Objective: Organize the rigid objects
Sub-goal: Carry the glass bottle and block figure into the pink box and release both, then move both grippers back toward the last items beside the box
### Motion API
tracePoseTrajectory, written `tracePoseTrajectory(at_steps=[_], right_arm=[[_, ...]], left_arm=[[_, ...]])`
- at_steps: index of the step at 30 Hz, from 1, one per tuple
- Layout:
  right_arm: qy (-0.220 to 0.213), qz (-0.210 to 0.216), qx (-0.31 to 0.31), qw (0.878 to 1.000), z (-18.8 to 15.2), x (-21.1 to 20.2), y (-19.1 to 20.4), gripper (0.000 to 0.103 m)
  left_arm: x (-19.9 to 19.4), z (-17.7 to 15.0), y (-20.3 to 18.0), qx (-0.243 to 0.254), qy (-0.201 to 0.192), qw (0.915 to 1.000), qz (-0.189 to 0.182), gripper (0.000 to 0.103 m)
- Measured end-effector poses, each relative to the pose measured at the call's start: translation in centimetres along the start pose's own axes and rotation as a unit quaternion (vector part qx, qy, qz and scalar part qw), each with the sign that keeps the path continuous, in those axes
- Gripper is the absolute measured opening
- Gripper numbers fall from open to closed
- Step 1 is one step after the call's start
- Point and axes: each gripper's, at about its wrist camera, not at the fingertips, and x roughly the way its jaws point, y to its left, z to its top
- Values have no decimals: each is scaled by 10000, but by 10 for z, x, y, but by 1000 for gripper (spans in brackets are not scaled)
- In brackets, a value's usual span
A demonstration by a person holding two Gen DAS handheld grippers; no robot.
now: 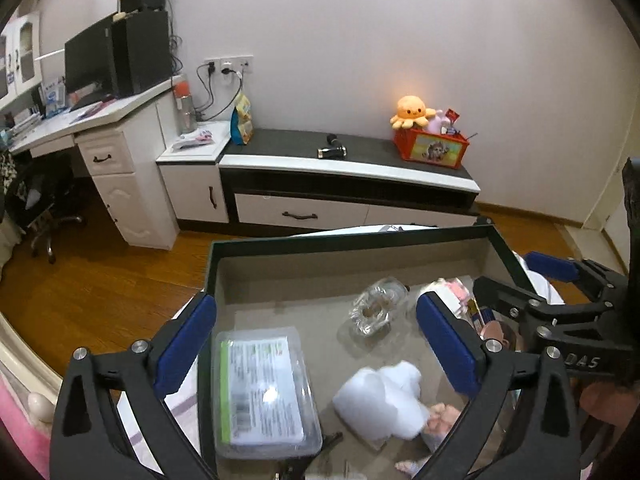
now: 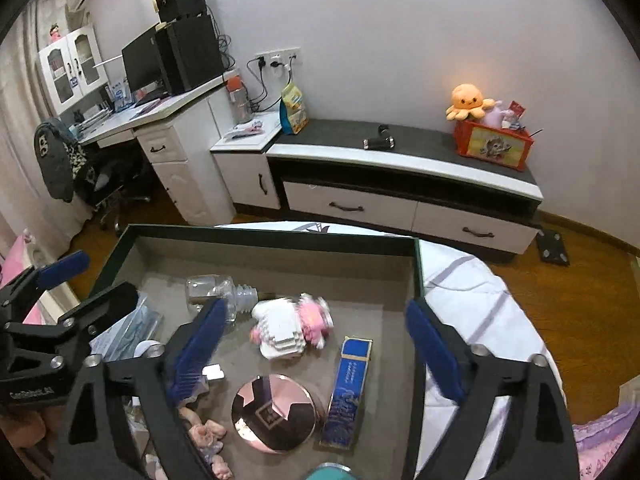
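Both tools hang open and empty over the dark-rimmed box (image 2: 416, 280) on the bed. Between the right tool's (image 2: 316, 344) spread fingers lie a round pink compact (image 2: 274, 412) and, just beside it toward the right finger, a blue carton (image 2: 348, 392). Beyond them sits a white-and-pink block toy (image 2: 288, 326). Under the left tool (image 1: 316, 344) rest a clear lidded case (image 1: 264, 388) and a glass bottle (image 1: 376, 308). Judging by this, a good grasp would centre on one object, descending squarely so neighbours aren't nudged.
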Motion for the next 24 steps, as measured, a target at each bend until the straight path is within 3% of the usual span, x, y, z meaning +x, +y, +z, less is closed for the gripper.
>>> tracePoseTrajectory(at_steps=[13, 24], right_arm=[[-587, 45, 61, 9982, -28, -79, 15, 103], [-827, 164, 200, 9962, -83, -138, 20, 103]], left_arm=[[-85, -41, 3, -73, -457, 9989, -58, 103], [-146, -81, -10, -28, -647, 9979, -91, 103]])
